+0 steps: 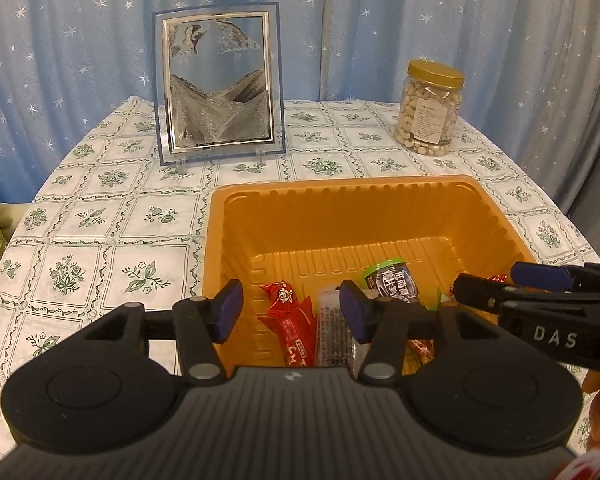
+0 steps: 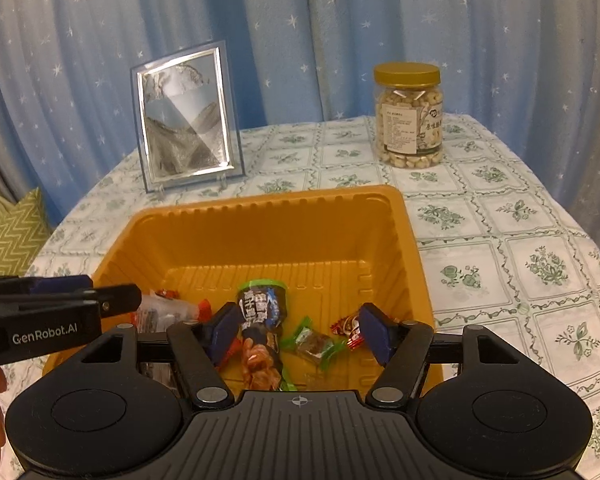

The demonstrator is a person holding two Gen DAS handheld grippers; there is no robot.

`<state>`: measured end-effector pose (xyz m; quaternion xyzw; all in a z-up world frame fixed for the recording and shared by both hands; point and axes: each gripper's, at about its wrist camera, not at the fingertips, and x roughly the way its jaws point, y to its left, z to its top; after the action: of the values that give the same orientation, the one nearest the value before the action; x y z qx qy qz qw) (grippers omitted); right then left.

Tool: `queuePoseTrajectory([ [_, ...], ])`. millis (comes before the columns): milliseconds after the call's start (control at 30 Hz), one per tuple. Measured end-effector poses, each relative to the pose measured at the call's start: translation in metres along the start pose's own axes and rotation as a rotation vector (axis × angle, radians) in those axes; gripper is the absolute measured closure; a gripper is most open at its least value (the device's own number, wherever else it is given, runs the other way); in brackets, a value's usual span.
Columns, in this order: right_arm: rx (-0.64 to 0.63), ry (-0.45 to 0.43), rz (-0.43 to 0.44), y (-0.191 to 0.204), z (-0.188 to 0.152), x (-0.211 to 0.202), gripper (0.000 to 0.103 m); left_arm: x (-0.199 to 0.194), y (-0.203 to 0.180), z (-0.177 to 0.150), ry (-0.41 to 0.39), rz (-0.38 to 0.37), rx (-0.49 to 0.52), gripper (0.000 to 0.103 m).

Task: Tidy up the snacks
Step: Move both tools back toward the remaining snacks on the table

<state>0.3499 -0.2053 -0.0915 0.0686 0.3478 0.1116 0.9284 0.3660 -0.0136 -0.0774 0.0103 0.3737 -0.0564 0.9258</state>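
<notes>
**Orange tray holds the snacks, both claws open above it**

Orange plastic, ribbed along its walls, makes up the tray (image 1: 236, 240) (image 2: 400, 240) that sits on the bench near its front edge. The snacks lie on its floor at the near end: a red packet (image 1: 290, 320), a clear packet with dark print (image 1: 332, 332), a dark packet with a green top (image 1: 392, 280) (image 2: 262, 312), a green-ended sweet (image 2: 314, 342) and a small red-and-white wrapped sweet (image 2: 348, 326).

The left claw (image 1: 291, 316) hangs over the tray's near left part, fingers spread wide with nothing between them. The right claw (image 2: 298, 330) hangs over the near right part, likewise spread wide and holding nothing; the dark packet lies below its gap.

Outward on the floral tablecloth (image 1: 100, 240) (image 2: 520, 240) stand a framed sand picture (image 1: 218, 88) (image 2: 186, 120) behind the tray to the left and a gold-lidded jar of nuts (image 1: 430, 108) (image 2: 408, 116) to the right, well apart from the tray, with a blue starred curtain (image 1: 80, 40) (image 2: 300, 20) behind
</notes>
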Motion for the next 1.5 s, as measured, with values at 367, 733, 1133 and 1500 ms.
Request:
queuePoseTrajectory([
  [367,0.001,-0.005,-0.01,-0.001,0.0,-0.002,0.037,-0.001,-0.001,-0.001,0.003,0.002,0.009,0.053],
  [733,0.003,-0.035,-0.026,-0.002,0.001,-0.01,0.037,-0.003,-0.002,-0.004,0.004,0.011,0.025,0.053],
  [1133,0.032,-0.081,-0.054,-0.012,-0.01,-0.039,0.037,-0.027,-0.002,-0.017,-0.023,0.025,0.03,0.05],
  [1500,0.092,-0.113,-0.081,-0.019,-0.033,-0.085,0.037,-0.064,-0.007,-0.043,-0.048,0.023,0.017,0.045],
])
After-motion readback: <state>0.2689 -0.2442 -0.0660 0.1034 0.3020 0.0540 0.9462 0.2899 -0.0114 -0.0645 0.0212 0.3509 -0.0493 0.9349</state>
